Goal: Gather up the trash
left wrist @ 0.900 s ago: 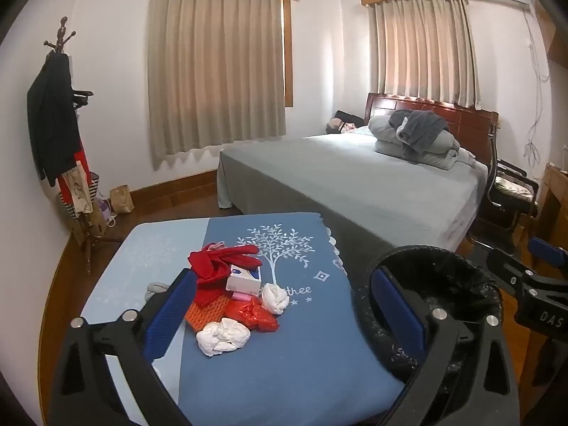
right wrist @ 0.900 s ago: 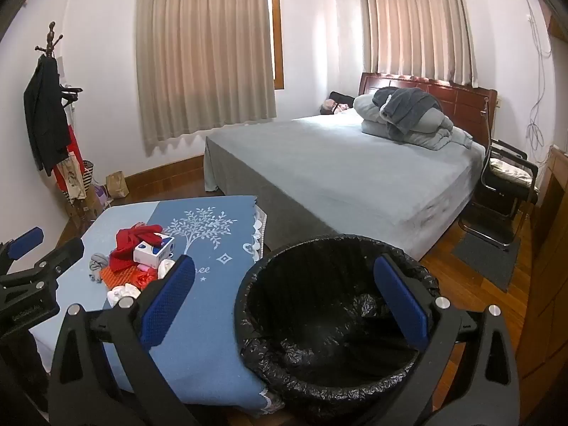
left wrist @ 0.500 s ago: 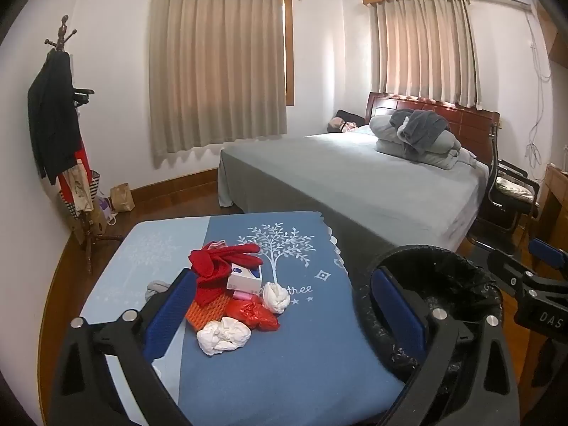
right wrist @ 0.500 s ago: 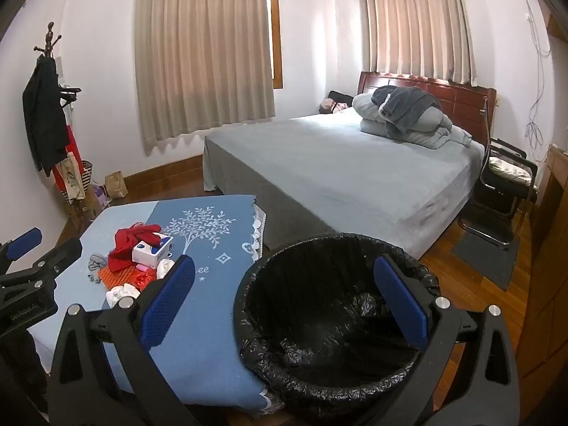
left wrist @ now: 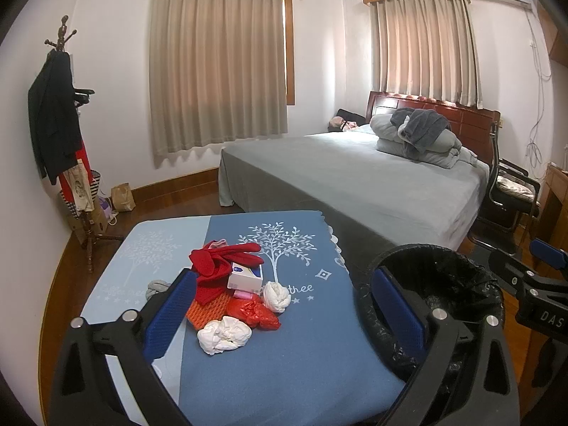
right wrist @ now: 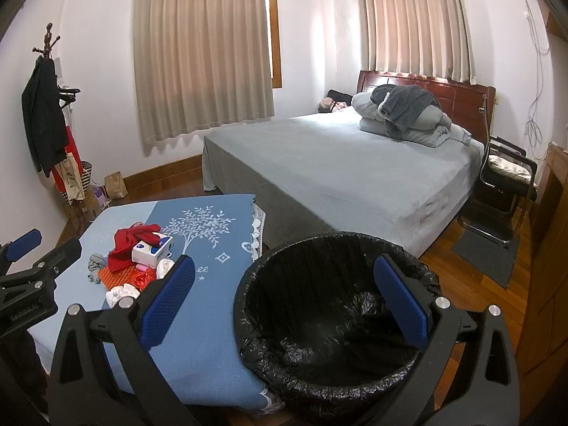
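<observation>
A pile lies on the blue cloth-covered table [left wrist: 301, 365]: two crumpled white tissues [left wrist: 224, 333] [left wrist: 276, 291], a red crumpled wrapper [left wrist: 252, 313], a small white box [left wrist: 245, 276], red gloves [left wrist: 220, 259], an orange mat [left wrist: 209, 310] and a grey cloth [left wrist: 156, 288]. A bin with a black liner [right wrist: 337, 316] stands to the right of the table. My left gripper [left wrist: 284, 316] is open and empty, held above the table's near side. My right gripper [right wrist: 284, 305] is open and empty, above the bin's near rim.
A grey bed [left wrist: 372, 181] with folded bedding [left wrist: 422, 138] lies behind the table. A coat stand [left wrist: 60, 135] with clothes is at the left wall. A black chair [right wrist: 504, 184] and a wooden cabinet [right wrist: 546, 284] stand at the right.
Both views have shifted only slightly. Both grippers stay open and empty.
</observation>
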### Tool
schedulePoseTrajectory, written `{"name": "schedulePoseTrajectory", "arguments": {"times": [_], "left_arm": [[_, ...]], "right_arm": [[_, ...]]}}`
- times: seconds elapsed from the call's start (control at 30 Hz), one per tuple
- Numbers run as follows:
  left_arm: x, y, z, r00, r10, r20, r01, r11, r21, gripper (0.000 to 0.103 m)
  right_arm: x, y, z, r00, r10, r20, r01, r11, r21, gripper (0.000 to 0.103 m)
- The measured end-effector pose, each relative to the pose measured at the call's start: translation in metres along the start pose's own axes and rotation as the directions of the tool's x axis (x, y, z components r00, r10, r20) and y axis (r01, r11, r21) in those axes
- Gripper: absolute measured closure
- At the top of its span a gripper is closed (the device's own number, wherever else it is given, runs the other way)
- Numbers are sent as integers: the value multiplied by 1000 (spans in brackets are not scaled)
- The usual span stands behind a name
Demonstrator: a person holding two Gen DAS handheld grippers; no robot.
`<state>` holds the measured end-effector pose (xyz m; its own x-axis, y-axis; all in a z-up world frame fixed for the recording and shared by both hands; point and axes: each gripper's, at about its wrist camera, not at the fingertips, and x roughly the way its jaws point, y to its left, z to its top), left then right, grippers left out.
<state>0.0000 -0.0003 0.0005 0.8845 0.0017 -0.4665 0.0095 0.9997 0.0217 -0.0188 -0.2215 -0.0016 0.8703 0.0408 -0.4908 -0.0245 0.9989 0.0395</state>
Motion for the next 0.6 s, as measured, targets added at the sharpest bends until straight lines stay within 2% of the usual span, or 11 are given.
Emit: {"name": "schedulePoseTrajectory", "arguments": {"times": [0.6], "left_arm": [[0,0,0,1000,1,1,-1,1000,2,6]], "right_arm": [[1,-1,-1,1000,1,-3,-1,1000,2,5]]}}
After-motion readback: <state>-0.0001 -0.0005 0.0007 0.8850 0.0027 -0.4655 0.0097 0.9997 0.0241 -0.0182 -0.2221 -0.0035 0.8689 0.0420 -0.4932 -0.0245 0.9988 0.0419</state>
